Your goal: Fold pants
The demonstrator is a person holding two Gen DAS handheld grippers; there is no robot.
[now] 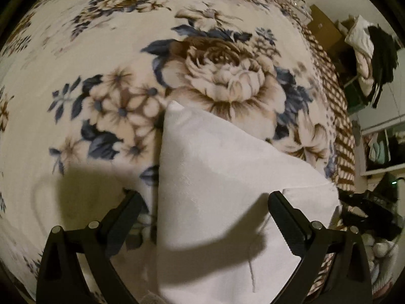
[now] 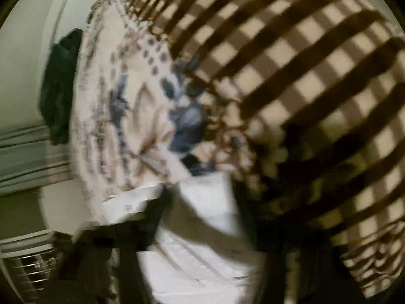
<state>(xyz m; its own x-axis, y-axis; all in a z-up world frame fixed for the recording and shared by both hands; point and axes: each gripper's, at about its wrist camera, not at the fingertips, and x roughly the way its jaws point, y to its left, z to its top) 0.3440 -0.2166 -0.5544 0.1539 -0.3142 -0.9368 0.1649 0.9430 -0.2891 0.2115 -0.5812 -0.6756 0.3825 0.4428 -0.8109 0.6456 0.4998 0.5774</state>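
White pants (image 1: 215, 190) lie folded on a floral blanket (image 1: 101, 58), one corner pointing away from me. My left gripper (image 1: 205, 200) hovers just above them, open, its black fingers (image 1: 126, 212) spread to either side of the cloth. In the right wrist view the picture is heavily blurred. The white pants (image 2: 197, 248) fill the lower middle there, between the dark fingers (image 2: 157, 217) of my right gripper (image 2: 202, 202), which look spread apart. Whether they touch the cloth I cannot tell.
The blanket's brown checked border (image 1: 336, 116) (image 2: 303, 63) runs along the bed's right side. Beyond it stand cardboard boxes (image 1: 326, 25), hung clothes (image 1: 367, 48) and shelves (image 1: 379, 147). A dark cloth (image 2: 60, 88) and a vent (image 2: 33, 266) show at the left.
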